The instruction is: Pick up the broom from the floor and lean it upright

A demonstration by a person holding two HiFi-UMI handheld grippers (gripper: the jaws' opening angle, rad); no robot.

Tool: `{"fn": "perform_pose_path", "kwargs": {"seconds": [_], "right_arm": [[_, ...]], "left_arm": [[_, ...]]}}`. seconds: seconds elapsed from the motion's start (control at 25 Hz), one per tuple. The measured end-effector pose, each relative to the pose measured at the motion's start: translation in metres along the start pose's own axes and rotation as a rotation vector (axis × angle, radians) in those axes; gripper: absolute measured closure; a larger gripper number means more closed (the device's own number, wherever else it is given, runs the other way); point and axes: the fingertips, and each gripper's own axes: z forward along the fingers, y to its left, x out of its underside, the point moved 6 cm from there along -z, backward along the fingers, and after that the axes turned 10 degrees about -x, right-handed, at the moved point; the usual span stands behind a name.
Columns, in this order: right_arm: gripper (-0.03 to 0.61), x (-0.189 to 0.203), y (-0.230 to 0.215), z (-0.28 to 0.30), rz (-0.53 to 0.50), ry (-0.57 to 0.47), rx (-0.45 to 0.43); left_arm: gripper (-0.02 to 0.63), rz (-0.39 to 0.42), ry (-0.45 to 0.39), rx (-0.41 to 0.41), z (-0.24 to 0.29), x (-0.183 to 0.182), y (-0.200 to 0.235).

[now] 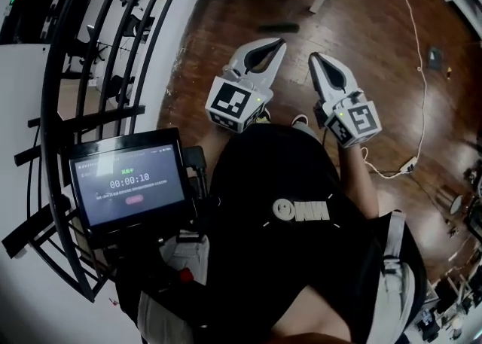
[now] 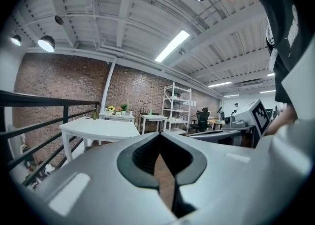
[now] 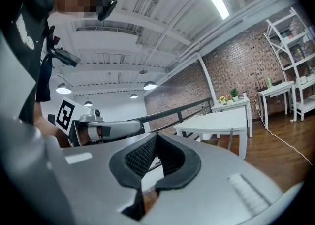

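In the head view my left gripper (image 1: 280, 44) and my right gripper (image 1: 315, 57) are held side by side in front of the person's chest, above the wooden floor (image 1: 361, 41). Both are shut with nothing between the jaws. In the left gripper view the left gripper (image 2: 158, 141) points level into the room, and the right gripper's marker cube (image 2: 260, 114) shows at the right. The right gripper (image 3: 155, 139) in its own view is shut and empty too. A small dark elongated thing (image 1: 277, 28) lies on the floor beyond the grippers. I cannot tell whether it is the broom.
A black railing (image 1: 90, 49) curves along the left. A screen (image 1: 128, 184) with a timer hangs at the person's left side. A white cable (image 1: 422, 71) runs across the floor to a power strip (image 1: 407, 165). White tables (image 2: 98, 128) and a shelf rack (image 2: 176, 108) stand ahead.
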Motion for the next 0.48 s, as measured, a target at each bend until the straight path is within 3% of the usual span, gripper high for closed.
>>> {"fn": "perform_pose_path", "kwargs": {"seconds": [0.32, 0.48], "right_arm": [[0.58, -0.011, 0.014, 0.006, 0.011, -0.076, -0.065], [0.58, -0.006, 0.012, 0.011, -0.02, -0.048, -0.089]], "left_arm": [[0.595, 0.042, 0.009, 0.03, -0.005, 0.001, -0.017], [0.595, 0.068, 0.017, 0.015, -0.005, -0.001, -0.012]]}}
